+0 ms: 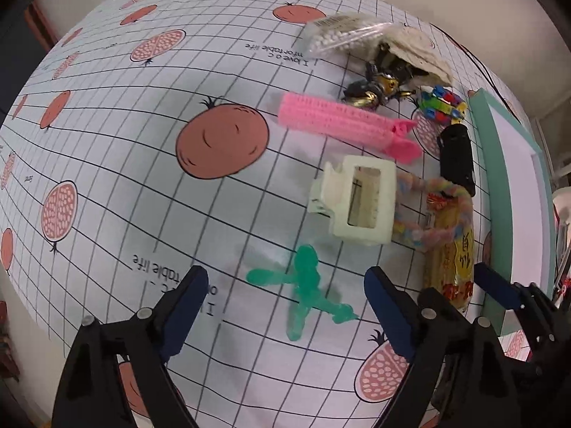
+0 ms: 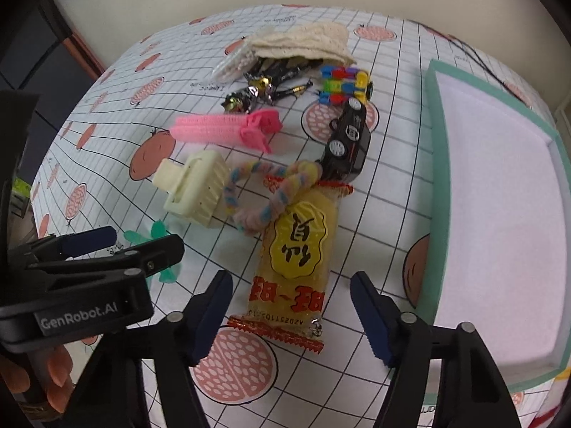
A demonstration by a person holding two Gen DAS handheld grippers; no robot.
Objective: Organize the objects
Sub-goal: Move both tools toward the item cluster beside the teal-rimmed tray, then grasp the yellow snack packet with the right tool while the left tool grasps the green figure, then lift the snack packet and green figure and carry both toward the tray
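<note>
Nothing is sorted yet: the teal box [image 2: 433, 185] right of our right gripper [image 2: 291, 312] holds nothing. Its spread jaws straddle the yellow snack packet [image 2: 296, 256]; our left gripper [image 1: 285, 303], likewise spread, brackets the green airplane [image 1: 303, 296]. All else waits beyond.

The tablecloth [image 1: 150, 164] is white with a thin black grid, printed with brick-red pomegranates, whole and halved. A hot-pink knitted band [image 2: 221, 126] lies by a cream hair claw [image 2: 194, 187]. The snack packet [image 2: 296, 256] is yellow with red lettering and red crimped ends. A pastel twisted pipe cleaner [image 2: 282, 189] mixes pink, blue and yellow. The toy car [image 2: 348, 142] is black; the tray [image 2: 437, 178] has a mint rim and a white inside. A green flower shape [image 1: 307, 292] lies flat.
</note>
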